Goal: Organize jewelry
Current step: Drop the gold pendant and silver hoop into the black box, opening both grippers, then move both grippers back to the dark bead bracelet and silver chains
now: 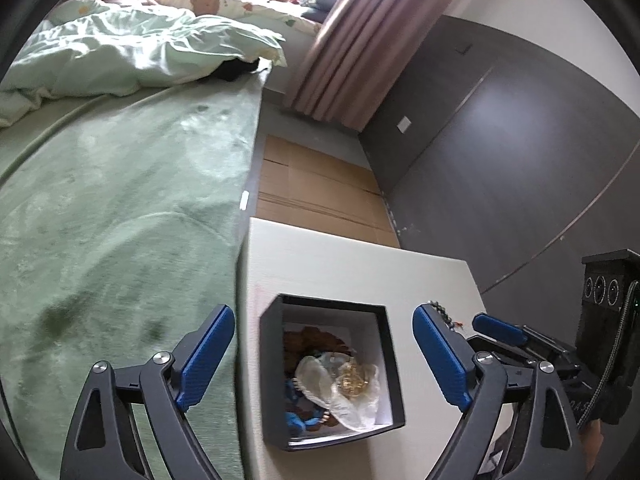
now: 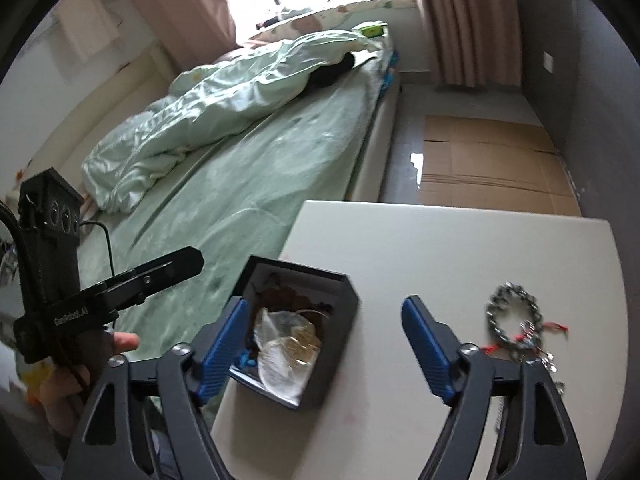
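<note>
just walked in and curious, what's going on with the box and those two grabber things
A person is sorting jewelry at a white table beside a bed, with a handheld gripper in each hand. Both the left gripper and the right gripper are open and empty, poised over a black box. The box already holds a clear pouch with gold pieces and some beads. A metal chain bracelet with red thread still lies on the table, outside the box.
</note>
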{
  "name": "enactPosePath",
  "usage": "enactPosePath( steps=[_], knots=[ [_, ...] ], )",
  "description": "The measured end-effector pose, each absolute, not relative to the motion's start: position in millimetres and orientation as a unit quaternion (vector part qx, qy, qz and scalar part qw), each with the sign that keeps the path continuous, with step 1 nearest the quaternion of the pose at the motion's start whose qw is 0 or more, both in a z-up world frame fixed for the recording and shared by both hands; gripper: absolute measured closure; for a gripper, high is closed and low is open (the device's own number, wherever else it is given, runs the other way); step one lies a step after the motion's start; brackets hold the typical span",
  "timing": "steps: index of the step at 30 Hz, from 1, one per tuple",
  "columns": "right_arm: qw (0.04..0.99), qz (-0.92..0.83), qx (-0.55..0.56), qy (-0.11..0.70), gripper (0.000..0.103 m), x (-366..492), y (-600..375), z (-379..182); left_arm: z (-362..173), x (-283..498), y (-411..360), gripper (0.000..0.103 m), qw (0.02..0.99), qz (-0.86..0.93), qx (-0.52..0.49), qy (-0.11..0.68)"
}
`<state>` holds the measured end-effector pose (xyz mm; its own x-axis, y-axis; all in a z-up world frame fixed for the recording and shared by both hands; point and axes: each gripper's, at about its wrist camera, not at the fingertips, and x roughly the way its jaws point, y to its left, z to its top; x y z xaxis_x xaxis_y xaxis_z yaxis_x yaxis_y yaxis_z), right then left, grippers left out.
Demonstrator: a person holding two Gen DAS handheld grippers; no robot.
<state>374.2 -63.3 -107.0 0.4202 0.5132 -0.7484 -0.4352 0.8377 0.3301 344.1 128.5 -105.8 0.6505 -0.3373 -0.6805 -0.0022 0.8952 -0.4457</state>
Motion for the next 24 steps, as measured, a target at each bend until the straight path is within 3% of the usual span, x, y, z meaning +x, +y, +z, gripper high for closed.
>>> enactPosePath(
  steps=[6,10,24],
  knots=[
    [0.847,0.255,0.057,0.463,0.022,367,-101,-106,-101,345,108,0.007,0.888,-0.108,-0.192,0.405],
    [0.854,0.225,0.09,0.46,0.007,360,-134,-109,-97,346,92,0.006,0.888,-0.121,-0.184,0.403],
    [0.86,0.127,0.174,0.462,0.005,354,-214,-128,-96,351,27,0.006,0.886,-0.169,-0.143,0.407]
  ],
)
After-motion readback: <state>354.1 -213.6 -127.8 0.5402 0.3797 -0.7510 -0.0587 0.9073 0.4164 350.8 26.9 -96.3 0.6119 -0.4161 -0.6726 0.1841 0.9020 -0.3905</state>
